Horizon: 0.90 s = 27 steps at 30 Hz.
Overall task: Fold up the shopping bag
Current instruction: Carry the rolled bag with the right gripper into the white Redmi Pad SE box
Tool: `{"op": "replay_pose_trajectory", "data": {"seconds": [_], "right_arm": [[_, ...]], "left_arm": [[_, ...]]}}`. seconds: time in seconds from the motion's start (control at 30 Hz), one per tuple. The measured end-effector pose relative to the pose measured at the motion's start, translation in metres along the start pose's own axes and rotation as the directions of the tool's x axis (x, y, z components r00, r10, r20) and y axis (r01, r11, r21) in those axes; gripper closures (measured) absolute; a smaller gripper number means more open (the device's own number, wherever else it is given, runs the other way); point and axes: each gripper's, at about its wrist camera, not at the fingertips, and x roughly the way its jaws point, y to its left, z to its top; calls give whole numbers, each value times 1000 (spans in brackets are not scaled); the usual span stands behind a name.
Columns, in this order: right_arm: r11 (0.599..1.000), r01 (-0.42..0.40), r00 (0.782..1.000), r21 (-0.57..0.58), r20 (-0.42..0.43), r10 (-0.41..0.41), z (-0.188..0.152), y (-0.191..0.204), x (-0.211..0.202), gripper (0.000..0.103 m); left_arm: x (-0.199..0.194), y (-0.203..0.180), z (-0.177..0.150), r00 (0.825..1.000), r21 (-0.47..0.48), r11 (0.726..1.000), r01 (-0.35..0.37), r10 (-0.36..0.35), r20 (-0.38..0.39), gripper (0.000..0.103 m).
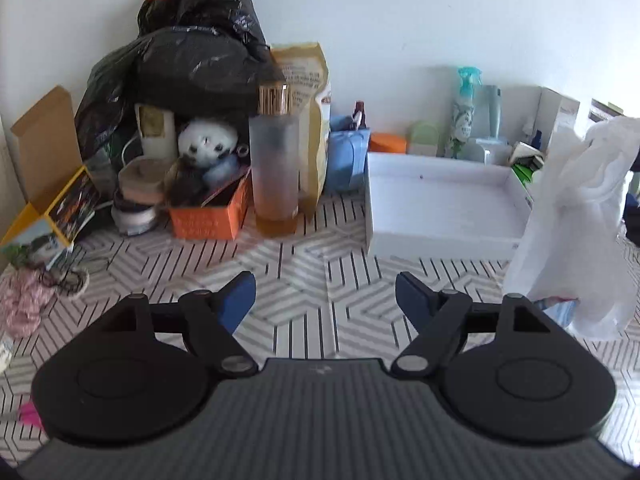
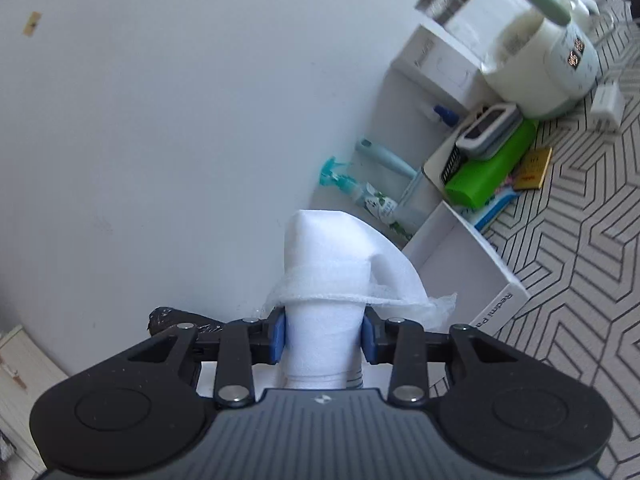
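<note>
Right gripper (image 2: 323, 340): I'm keeping its jaws clamping the rolled white shopping bag (image 2: 320, 280).
Left gripper (image 1: 325, 300): I'm holding its jaws spread wide, gripping nothing, above the tabletop (image 1: 304, 264).

Both tongs (image 1: 325, 300) (image 2: 324, 340) are black, ribbed grey bodies, blue pads, silver rivets.

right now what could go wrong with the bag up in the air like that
1. Only the right fingers pinch the folded white bag; its loose outer layer could unroll.
2. The left fingers are open and empty, so nothing steadies the hanging end.
3. The tall bottle nearby could be knocked over.
</note>
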Motion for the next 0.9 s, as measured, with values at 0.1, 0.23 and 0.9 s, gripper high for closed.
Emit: {"op": "replay_pose_trajectory", "data": {"seconds": [0.1,0.23,0.9], "right_arm": [[984,68,997,165,-49,-61,13,-15,43,66],[884,199,980,422,-90,-178,24,-45,94,66],[790,533,845,302,-144,-515,37,-29,159,25]], "left_arm": [[34,3,22,1000,-42,999,9,-10,-23,25],[74,2,37,1000,-89,996,15,-16,-8,25],[138,-30,-11,991,-89,987,131,-133,-12,25]]}}
